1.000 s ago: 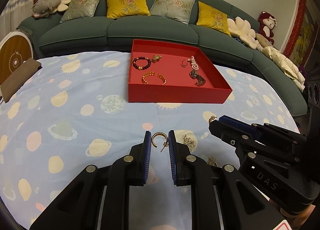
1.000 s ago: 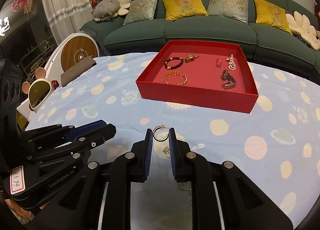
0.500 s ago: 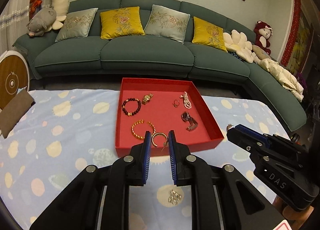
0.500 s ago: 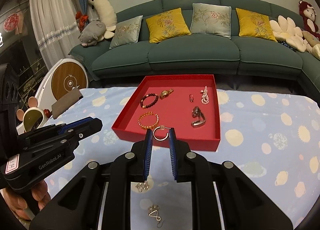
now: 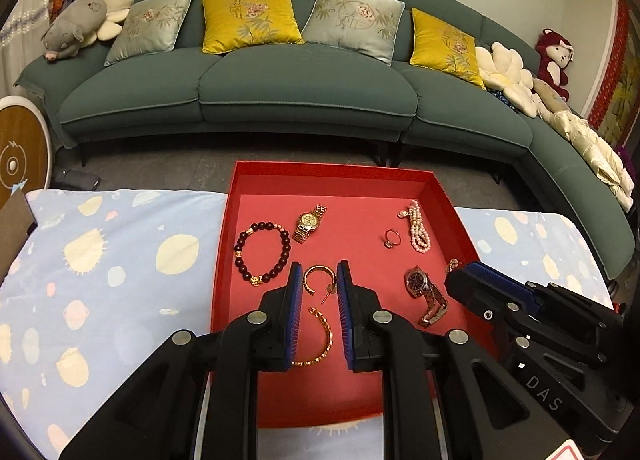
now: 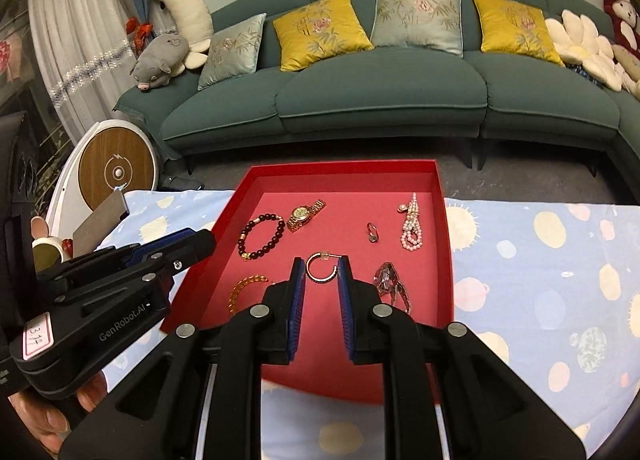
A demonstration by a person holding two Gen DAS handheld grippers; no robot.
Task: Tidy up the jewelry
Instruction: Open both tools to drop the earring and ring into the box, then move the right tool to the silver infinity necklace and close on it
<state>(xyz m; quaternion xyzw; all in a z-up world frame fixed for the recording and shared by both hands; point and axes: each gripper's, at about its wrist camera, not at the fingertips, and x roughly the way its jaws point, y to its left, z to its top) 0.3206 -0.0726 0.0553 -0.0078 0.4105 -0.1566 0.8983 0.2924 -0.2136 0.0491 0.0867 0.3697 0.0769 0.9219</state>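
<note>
A red tray (image 5: 452,212) (image 6: 446,236) sits on the spotted blue cloth. My left gripper (image 5: 319,275) is shut on a gold hoop earring (image 5: 314,280) and holds it above the tray's near half. My right gripper (image 6: 321,270) is shut on a second gold hoop earring (image 6: 320,267), also above the tray. In the tray lie a dark bead bracelet (image 5: 262,252), a gold watch (image 5: 310,222), a ring (image 5: 391,238), a pearl strand (image 5: 418,230), a dark watch (image 5: 424,292) and a gold bangle (image 5: 320,340). The right gripper also shows in the left wrist view (image 5: 460,276).
A green sofa (image 5: 300,88) with yellow and grey cushions stands behind the table. A round wooden-faced device (image 6: 116,170) stands at the left. The table's far edge runs just behind the tray. The left gripper's body (image 6: 120,280) crosses the tray's left side.
Both grippers have moved forward from the cloth to above the red tray, each still holding its hoop earring. The tray now fills the middle of both views.
</note>
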